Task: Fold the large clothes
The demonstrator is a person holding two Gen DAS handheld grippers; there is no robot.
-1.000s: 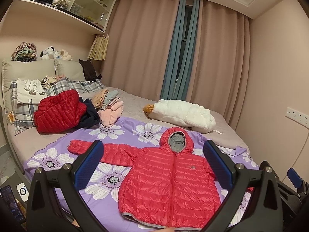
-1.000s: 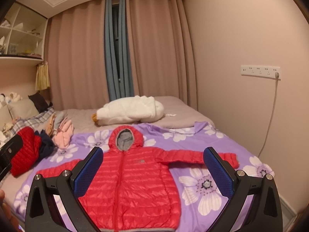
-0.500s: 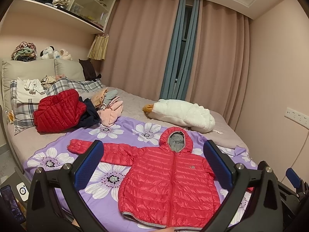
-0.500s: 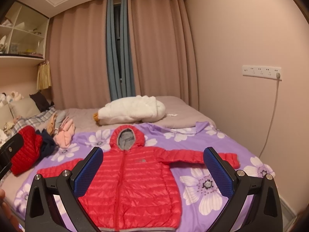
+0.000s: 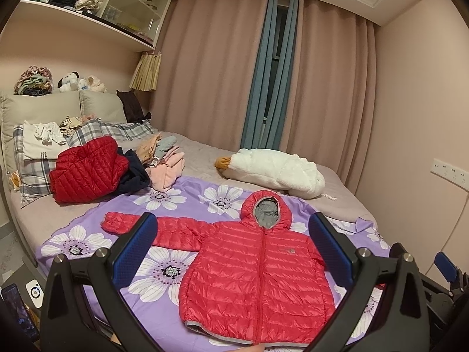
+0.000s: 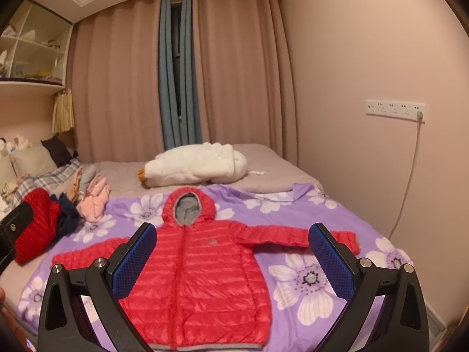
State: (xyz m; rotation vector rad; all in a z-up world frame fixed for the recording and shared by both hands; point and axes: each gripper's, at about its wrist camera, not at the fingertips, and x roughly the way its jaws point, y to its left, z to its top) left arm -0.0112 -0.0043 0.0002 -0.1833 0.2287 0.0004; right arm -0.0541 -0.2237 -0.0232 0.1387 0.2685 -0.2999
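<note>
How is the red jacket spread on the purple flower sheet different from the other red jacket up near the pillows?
The spread red jacket lies flat and face up, sleeves out, hood open showing grey lining; the bundled red jacket sits in a rumpled heap with no sleeve or hood discernible. The spread one is a lighter, pinker red; the bundled one is deeper red. The spread one rests on the purple sheet, the bundled one on the clothes pile. Both are quilted puffers.

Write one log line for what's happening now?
stage: before fold | red jacket: flat, sleeves out | left gripper: open | right gripper: open

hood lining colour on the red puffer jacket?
Grey, inside the hood of the red jacket; clearest in the right wrist view.
</note>
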